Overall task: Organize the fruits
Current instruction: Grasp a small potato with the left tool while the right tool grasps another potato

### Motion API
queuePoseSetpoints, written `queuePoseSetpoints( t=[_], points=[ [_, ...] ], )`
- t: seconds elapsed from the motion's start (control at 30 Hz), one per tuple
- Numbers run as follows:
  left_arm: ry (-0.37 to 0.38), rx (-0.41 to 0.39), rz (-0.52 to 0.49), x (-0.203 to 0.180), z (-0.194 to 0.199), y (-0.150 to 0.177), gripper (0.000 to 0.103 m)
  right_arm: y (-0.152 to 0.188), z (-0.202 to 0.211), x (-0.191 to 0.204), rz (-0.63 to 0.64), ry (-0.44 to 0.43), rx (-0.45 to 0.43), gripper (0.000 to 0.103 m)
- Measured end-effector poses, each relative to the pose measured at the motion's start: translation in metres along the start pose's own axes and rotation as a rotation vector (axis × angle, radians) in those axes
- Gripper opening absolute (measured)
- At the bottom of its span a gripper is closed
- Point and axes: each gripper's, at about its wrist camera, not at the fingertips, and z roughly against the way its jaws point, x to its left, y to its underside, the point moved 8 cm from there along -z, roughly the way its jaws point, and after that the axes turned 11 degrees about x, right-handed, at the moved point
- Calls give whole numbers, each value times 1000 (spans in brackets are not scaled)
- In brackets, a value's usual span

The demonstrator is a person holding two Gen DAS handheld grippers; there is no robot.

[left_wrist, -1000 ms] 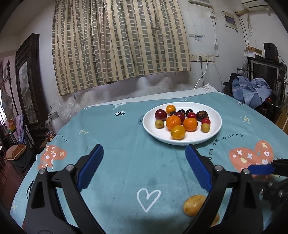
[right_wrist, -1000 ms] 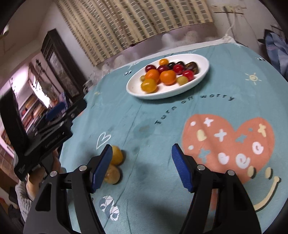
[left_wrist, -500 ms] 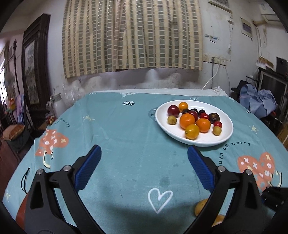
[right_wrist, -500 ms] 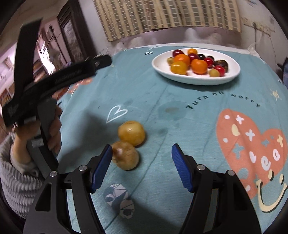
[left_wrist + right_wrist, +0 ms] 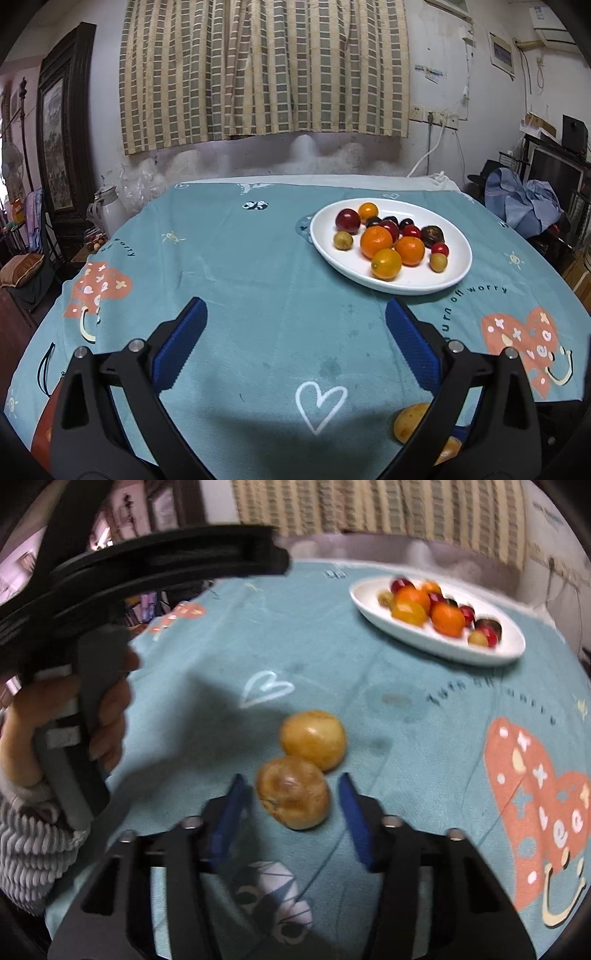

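Two touching yellow-brown fruits on tablecloth

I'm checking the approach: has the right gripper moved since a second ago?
Yes. The right gripper has swung left across the cloth from beside the two brown fruits to straddle the near fruit; its jaws have been closing, pads not yet touching.

Black hand-held gripper, blue pads; grey ribbed sleeve.
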Motion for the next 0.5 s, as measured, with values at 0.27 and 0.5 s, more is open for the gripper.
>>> queuePoseSetpoints(
  t=[0.27,0.5],
  points=[
    [53,57,-61,-18,-9,11,99,-7,47,-51,-159,-28,-133,37],
    [218,164,-261,-76,-12,44,99,-3,73,-117,-364,-19,-209,37]
  ],
)
